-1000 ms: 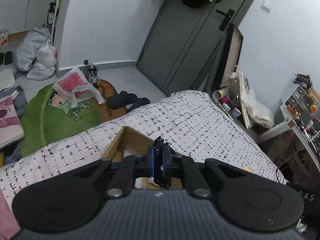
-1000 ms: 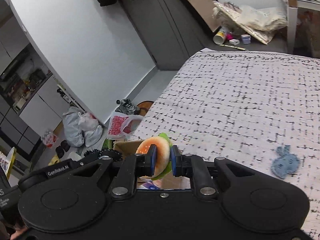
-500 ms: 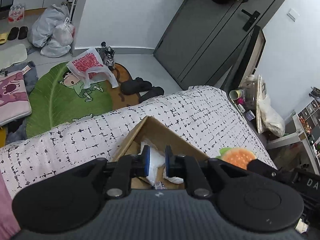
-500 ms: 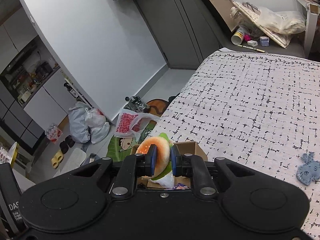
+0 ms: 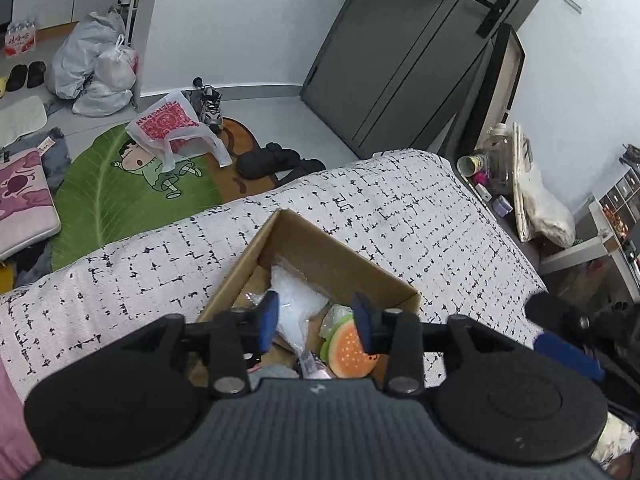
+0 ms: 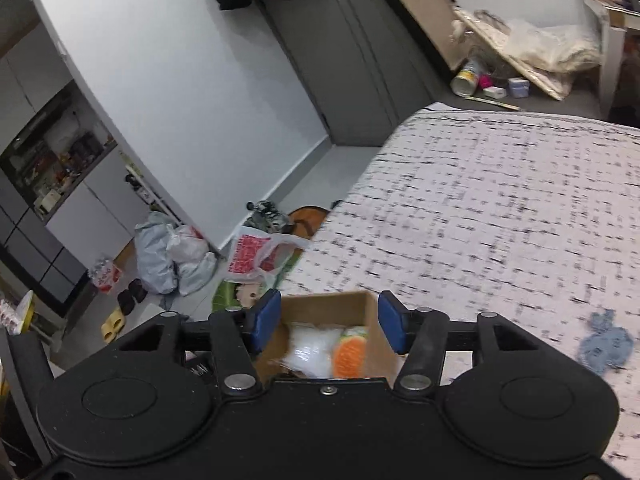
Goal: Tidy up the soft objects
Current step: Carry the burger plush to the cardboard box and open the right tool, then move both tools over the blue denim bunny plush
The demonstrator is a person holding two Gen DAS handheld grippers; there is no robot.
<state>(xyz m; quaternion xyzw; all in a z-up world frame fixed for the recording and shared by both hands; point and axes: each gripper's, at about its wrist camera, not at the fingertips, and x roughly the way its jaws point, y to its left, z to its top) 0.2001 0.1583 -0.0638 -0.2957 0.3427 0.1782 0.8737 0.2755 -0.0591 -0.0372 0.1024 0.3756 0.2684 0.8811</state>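
An open cardboard box (image 5: pixel 320 248) sits on the white black-flecked bed cover (image 5: pixel 400 208). In it lie a plush burger (image 5: pixel 346 350), a clear plastic bag (image 5: pixel 296 308) and other soft items. My left gripper (image 5: pixel 316 322) is open and empty just above the box. My right gripper (image 6: pixel 328 322) is open and empty above the same box (image 6: pixel 324 308), with the burger (image 6: pixel 348 354) lying below it. A blue soft toy (image 6: pixel 606 346) lies on the bed cover to the right. One blue right fingertip (image 5: pixel 568 354) shows in the left wrist view.
Beside the bed the floor holds a green leaf rug (image 5: pixel 104 196), a red-printed plastic bag (image 5: pixel 168 124), black slippers (image 5: pixel 276 160) and grey sacks (image 5: pixel 96 68). A grey door (image 5: pixel 400 52) stands beyond. Clutter (image 5: pixel 508 176) lines the bed's right side.
My right gripper opened and let the plush burger drop into the box. My left gripper, shut on a dark item a second ago, opened wide and now holds nothing.
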